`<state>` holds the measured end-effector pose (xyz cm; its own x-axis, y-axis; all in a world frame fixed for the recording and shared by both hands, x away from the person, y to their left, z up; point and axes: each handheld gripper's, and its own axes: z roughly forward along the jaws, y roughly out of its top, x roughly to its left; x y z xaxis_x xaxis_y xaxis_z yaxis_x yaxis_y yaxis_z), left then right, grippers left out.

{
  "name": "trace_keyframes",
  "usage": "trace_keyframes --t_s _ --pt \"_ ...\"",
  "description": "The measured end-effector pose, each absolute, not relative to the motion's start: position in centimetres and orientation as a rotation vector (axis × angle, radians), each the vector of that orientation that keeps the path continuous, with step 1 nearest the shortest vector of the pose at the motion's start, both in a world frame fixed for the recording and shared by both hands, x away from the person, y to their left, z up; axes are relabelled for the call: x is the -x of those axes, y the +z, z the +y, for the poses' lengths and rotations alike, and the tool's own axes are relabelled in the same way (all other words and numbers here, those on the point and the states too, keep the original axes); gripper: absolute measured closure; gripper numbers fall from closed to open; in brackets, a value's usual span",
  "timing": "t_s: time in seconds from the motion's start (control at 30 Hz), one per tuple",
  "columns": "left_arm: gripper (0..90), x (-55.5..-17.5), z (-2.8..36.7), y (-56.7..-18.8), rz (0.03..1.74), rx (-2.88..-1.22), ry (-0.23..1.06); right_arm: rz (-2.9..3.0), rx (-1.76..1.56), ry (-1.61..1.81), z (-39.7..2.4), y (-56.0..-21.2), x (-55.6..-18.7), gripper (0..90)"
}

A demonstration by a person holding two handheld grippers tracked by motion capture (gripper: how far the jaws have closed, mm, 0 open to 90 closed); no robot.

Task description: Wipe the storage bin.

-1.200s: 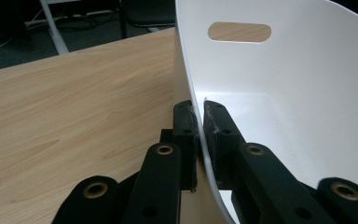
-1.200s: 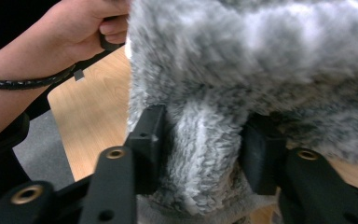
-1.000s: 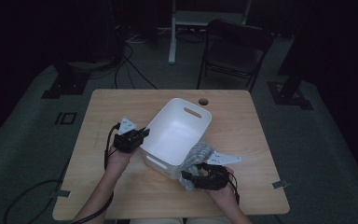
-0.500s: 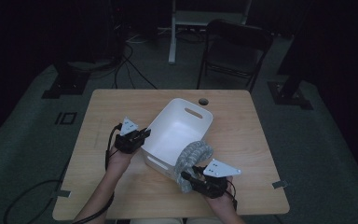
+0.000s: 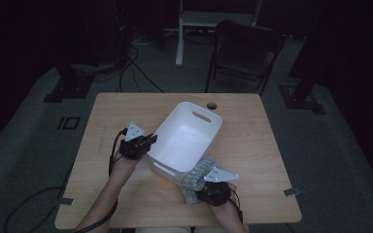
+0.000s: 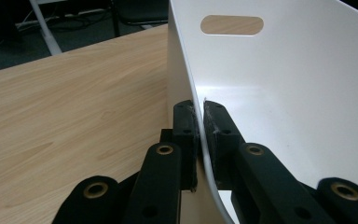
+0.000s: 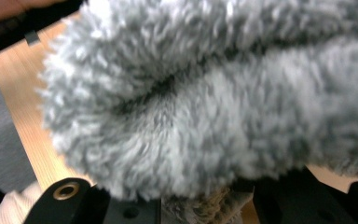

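Nearest, the right hand-held gripper sits at the front edge of the light wooden bench, its jaws hidden under a fluffy grey ribbed cloth, so I cannot tell how they stand; the cloth lies against the white plastic tub, whose near wall the left hand-held gripper is clamped on; beyond stands a dark folding chair

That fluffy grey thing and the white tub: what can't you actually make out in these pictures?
- Right gripper view: the fluffy cloth covers the right gripper's jaws, so the grip itself is hidden; the close fur is blurred.
- High view: the cloth is partly behind the right gripper and too small to identify.
- Left gripper view: the tub is cut off by the edges.
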<state>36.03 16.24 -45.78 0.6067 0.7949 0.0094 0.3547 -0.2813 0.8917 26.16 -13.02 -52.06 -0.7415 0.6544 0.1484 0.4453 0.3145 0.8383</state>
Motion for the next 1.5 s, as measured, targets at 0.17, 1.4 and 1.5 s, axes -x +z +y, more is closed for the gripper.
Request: trace_keyframes --t_s 0.17,1.4,1.5 --pt "84.0 -36.0 16.2 -45.8 0.937 -1.874 0.588 2.450 -1.066 1.301 -12.8 -54.4 -27.2 70.1" --pt "58.0 -34.2 17.1 -45.4 0.929 -1.876 0.372 2.100 -1.403 1.355 -23.7 -50.4 -31.9 73.9" --pt "56.1 -33.6 17.0 -45.2 0.915 -1.864 0.343 2.094 -1.406 1.348 -23.9 -50.4 -32.0 73.9"
